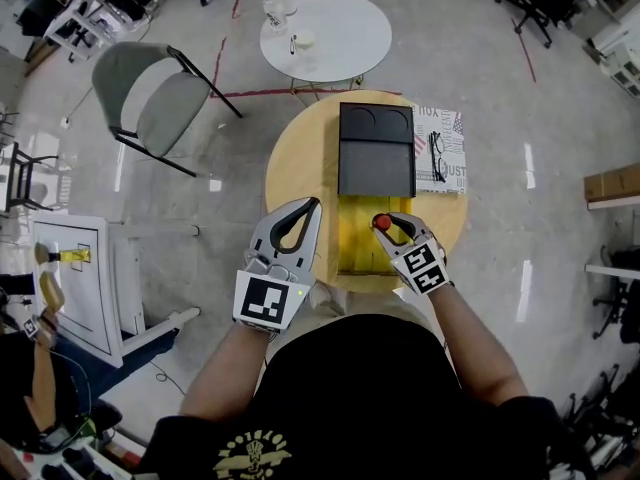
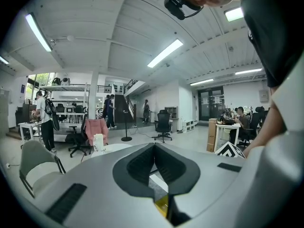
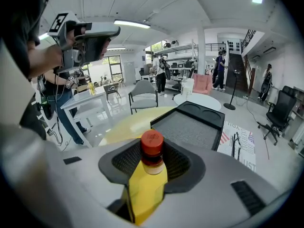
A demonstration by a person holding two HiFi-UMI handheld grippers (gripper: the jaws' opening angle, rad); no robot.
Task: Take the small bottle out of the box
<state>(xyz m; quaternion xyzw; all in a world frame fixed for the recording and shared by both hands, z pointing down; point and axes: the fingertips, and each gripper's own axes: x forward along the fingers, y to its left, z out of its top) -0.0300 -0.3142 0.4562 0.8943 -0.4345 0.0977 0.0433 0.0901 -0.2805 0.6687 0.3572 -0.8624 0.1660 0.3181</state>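
Holding the small bottle [image 3: 151,170] by its yellow body, my right gripper [image 1: 392,226] has both jaws pressed to its sides, with the red cap [image 3: 152,144] standing free above them. I judge that grip suits a straight lift, since the neck stays upright and nothing has to tip. My left gripper [image 1: 308,211] hangs just beside the open box [image 1: 352,253] with its jaws clenched together on nothing, parked out of the way and not steadying anything.

From the head view I get the layout: the bottle sits over the right side of the box's yellow interior, the black lid [image 1: 376,158] is folded back flat on the round wooden desk [image 1: 300,158], and a printed sheet with a pair of glasses [image 1: 437,155] on it lies beside the lid. That view shows only the cap, though, so I cannot tell from it how high the bottle is or whether it has cleared the box wall.

The right gripper view shows the grip itself and the lid's grey lining with two round recesses. The left gripper view confirms the empty, closed jaws and otherwise shows mostly the room.
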